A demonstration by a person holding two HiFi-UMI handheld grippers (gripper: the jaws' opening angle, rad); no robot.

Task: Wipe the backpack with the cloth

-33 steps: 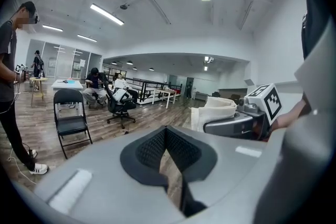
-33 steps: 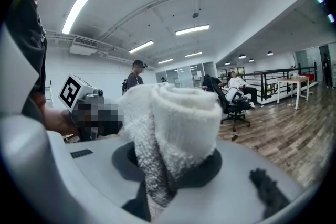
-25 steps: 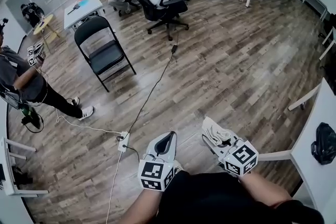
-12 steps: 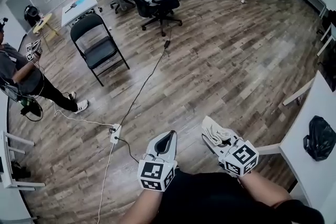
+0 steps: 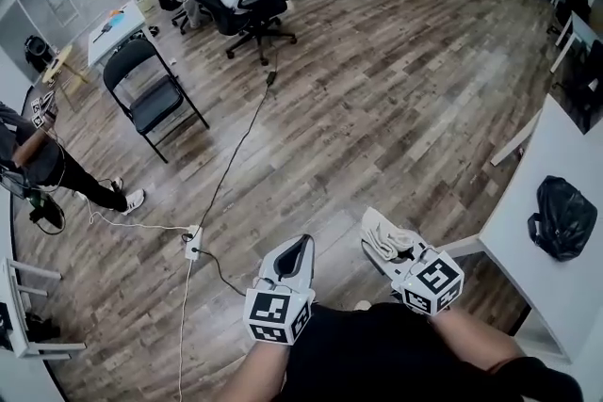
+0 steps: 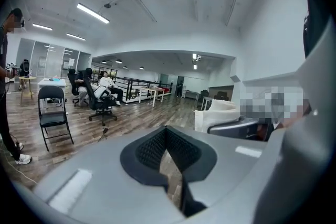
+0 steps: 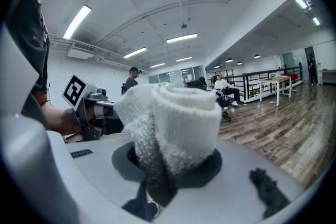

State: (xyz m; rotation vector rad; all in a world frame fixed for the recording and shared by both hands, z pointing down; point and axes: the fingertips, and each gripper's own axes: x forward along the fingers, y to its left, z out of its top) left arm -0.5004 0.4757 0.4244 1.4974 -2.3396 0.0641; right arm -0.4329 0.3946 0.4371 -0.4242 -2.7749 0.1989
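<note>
Your right tongs [image 5: 391, 251] are clamped on the rolled white terry cloth [image 5: 380, 233]. It looks soft and light and will likely squash, so grip its bunched middle. Your left tongs [image 5: 298, 249] are closed on nothing. The black backpack [image 5: 562, 217] slumps mid-desk [image 5: 556, 155], back from the near edge. It looks limp, so steady it by a strap.

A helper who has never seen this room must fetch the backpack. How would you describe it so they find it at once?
Look to the white table along the right side of the wood-floored room. The backpack lies on its top, a slumped black bag. It is the one dark, crumpled shape against the bare white surface around it.
</note>
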